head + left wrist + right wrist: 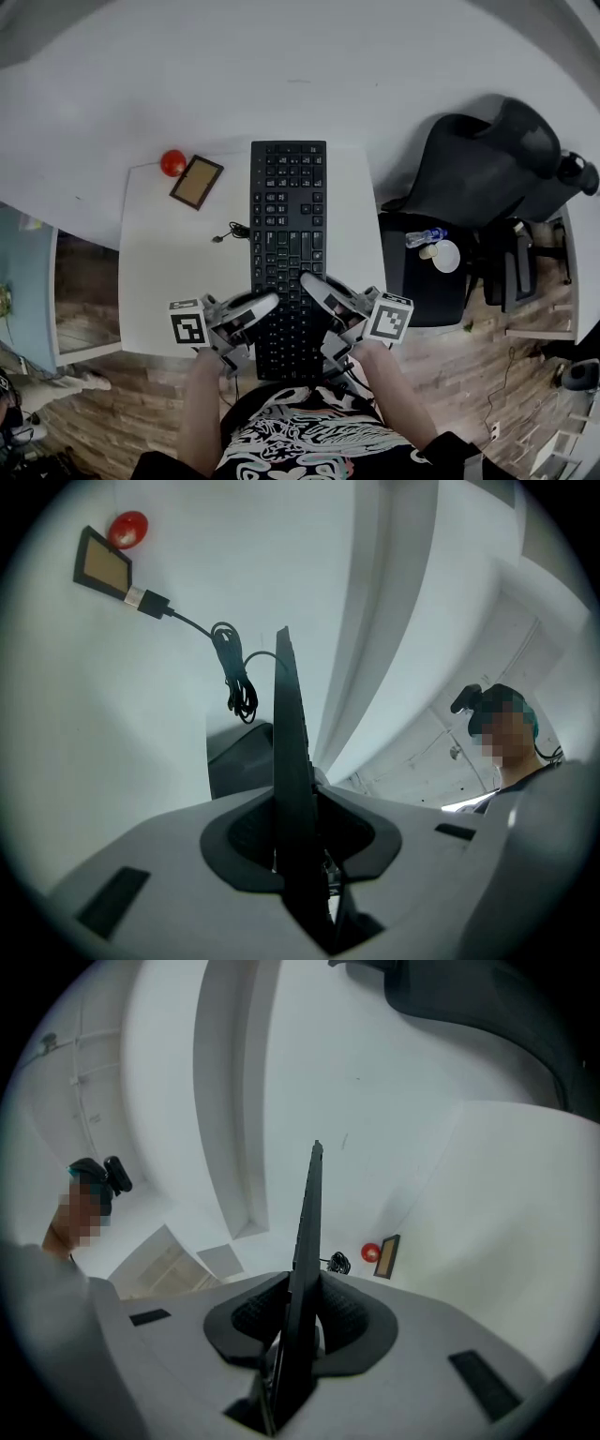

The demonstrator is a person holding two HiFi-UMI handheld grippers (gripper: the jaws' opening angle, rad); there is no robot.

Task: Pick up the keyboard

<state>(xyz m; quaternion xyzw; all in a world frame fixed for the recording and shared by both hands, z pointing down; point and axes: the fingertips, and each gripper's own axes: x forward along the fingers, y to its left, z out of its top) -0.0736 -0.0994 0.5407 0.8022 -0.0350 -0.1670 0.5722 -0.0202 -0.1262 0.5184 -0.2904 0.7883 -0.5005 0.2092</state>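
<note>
Keyboard [288, 216] lengthwise over the middle of the table [155, 291], near end between left gripper [265, 305] and right gripper [314, 286] at either side edge, with cable coil [234, 230] just left, frame [197, 182] and ball [172, 162] beyond at the far-left corner, and chair [487, 169] right of the table.

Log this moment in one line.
left tongs: shut on keyboard, left edge | right tongs: shut on keyboard, right edge | lift: unclear

The black full-size keyboard [289, 234] hangs level, keys up, above the right half of the white table [159, 272], its length running from the table's near edge to its far edge. Its near end overhangs the near edge, where the left gripper [267, 302] and the right gripper [312, 285] pinch its long sides.
</note>
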